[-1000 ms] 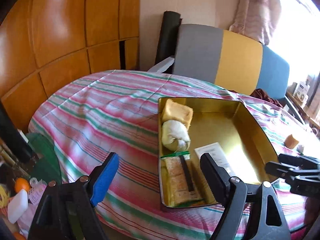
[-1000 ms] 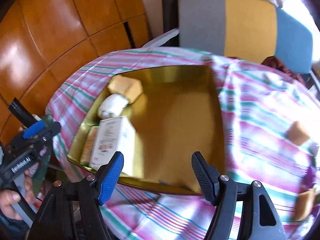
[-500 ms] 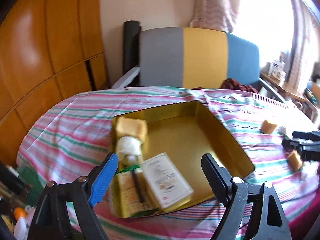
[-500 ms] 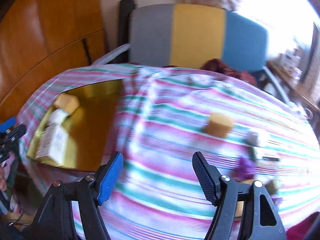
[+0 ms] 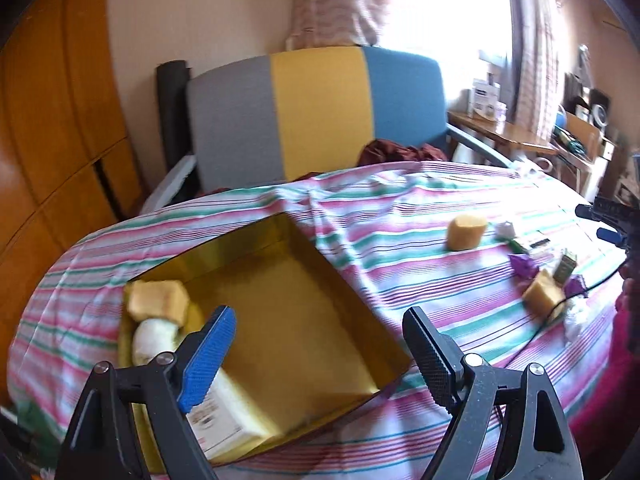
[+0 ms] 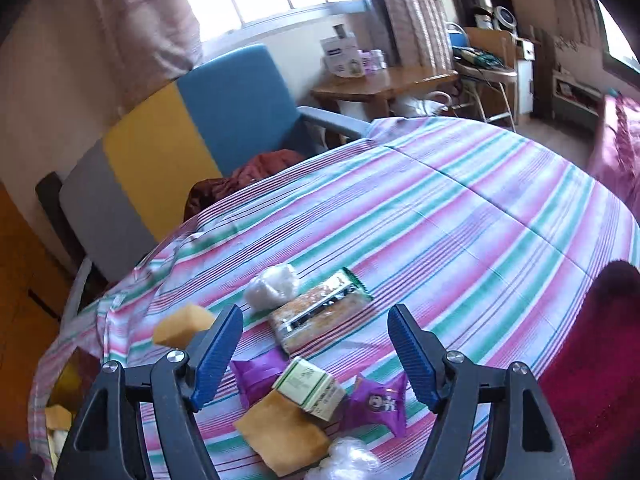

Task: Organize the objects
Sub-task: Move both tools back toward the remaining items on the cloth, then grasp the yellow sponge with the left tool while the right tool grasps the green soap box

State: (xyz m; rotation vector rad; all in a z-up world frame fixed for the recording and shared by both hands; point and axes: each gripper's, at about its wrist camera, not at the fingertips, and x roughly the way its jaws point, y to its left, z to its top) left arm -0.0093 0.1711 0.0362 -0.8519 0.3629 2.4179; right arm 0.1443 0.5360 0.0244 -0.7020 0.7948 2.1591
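A gold tin tray lies on the striped tablecloth. It holds a yellow cake, a white wrapped ball and a white box along its left side. My left gripper hovers open over the tray's near part, with nothing between its fingers. My right gripper hangs over a cluster of loose snacks. Its jaws are opening and grip nothing. Below it lie a small green-white box, two purple packets, an orange cake slab, a cracker packet and a yellow cake.
A grey, yellow and blue chair stands behind the table with a dark red cloth on its seat. Wooden panelling fills the left. A wooden side table with clutter sits by the window. A red sleeve shows at the right.
Both views have swung to the right. The right gripper has left the tray and now hangs over the loose snacks, its jaws a little wider. The tray has slid to the left view's lower left.
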